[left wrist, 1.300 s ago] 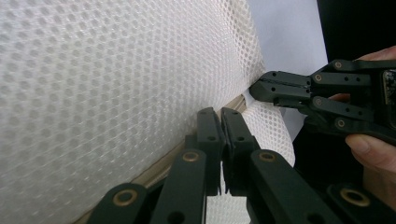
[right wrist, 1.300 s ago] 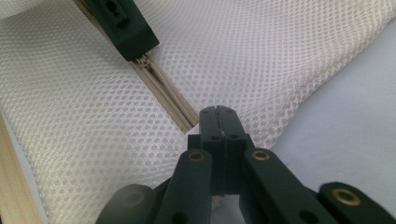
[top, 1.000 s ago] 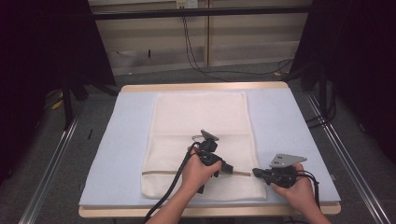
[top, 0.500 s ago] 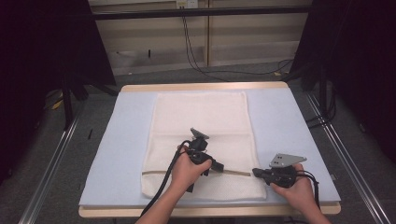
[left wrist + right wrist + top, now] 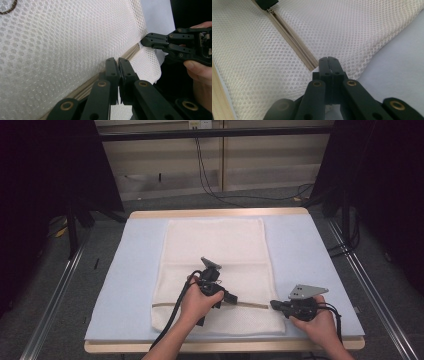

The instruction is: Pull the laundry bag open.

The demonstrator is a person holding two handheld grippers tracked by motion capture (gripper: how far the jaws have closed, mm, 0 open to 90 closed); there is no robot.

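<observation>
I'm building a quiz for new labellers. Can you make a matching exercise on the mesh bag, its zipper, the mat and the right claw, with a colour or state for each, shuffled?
Things:
1. mesh bag
2. zipper
3. mat
4. right claw

Colour or state:
A. light blue, spread under the bag
B. shut on the bag's edge at the zipper's end
C. cream-white, lying flat
D. beige strip across the bag

Pairs: 1-C, 2-D, 3-A, 4-B
</observation>
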